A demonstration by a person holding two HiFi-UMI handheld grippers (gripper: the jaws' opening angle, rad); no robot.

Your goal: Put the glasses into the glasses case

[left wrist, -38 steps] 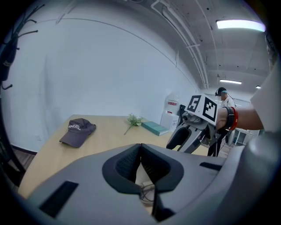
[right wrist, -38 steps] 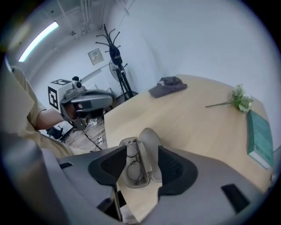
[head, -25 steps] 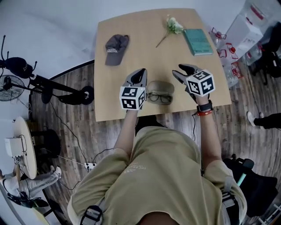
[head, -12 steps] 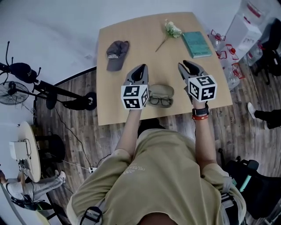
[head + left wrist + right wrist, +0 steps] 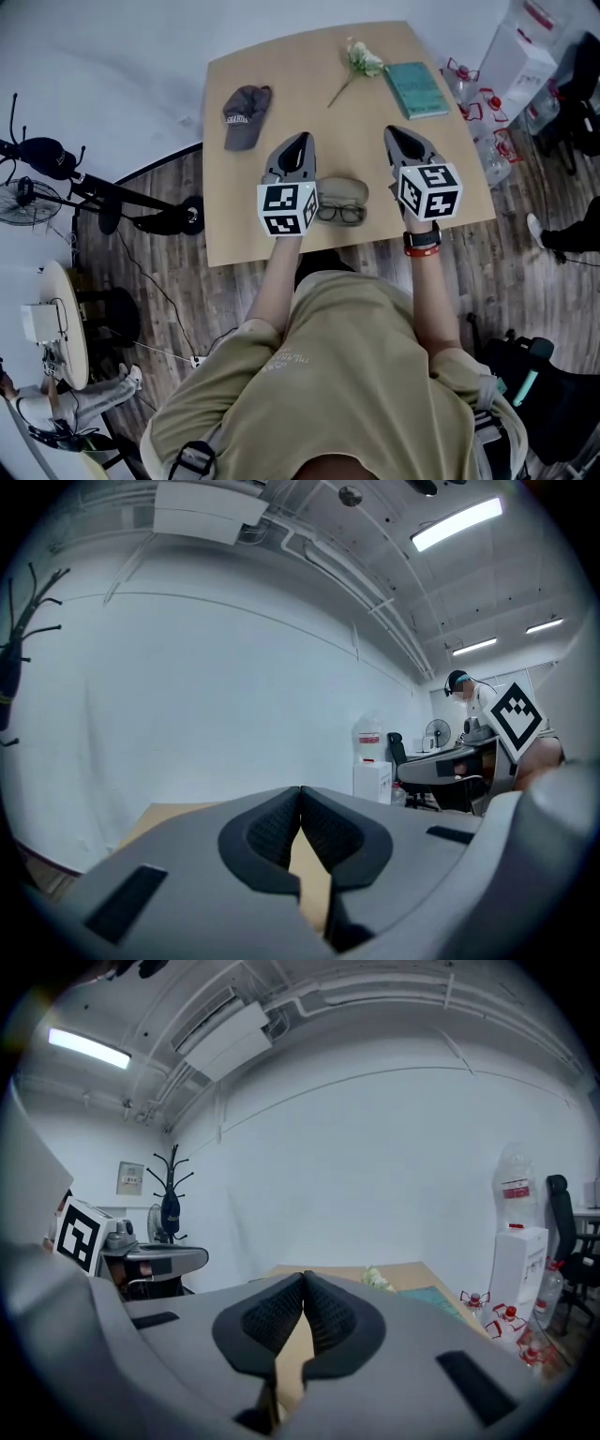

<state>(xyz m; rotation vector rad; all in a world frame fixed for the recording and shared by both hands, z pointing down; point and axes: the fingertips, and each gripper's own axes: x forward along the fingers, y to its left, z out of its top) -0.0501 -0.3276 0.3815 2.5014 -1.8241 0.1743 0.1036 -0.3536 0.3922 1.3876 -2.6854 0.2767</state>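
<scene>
Dark-framed glasses (image 5: 340, 214) lie on the wooden table (image 5: 309, 84) near its front edge, just in front of an olive glasses case (image 5: 342, 191). My left gripper (image 5: 299, 142) hovers to the left of both, shut with nothing in it; its tips meet in the left gripper view (image 5: 300, 791). To the right of the case, my right gripper (image 5: 405, 139) is also shut and empty, tips touching in the right gripper view (image 5: 305, 1279). Both point away from me, above the table and about level.
A grey cap (image 5: 246, 111) lies at the table's back left. A white flower (image 5: 361, 60) and a teal book (image 5: 418, 89) lie at the back right. Water bottles and a box (image 5: 517, 58) stand on the floor to the right; a fan (image 5: 23, 197) stands left.
The right gripper's jaws have gone from open to shut. Both grippers have risen a little above the table. The glasses and case have not moved on the table.
</scene>
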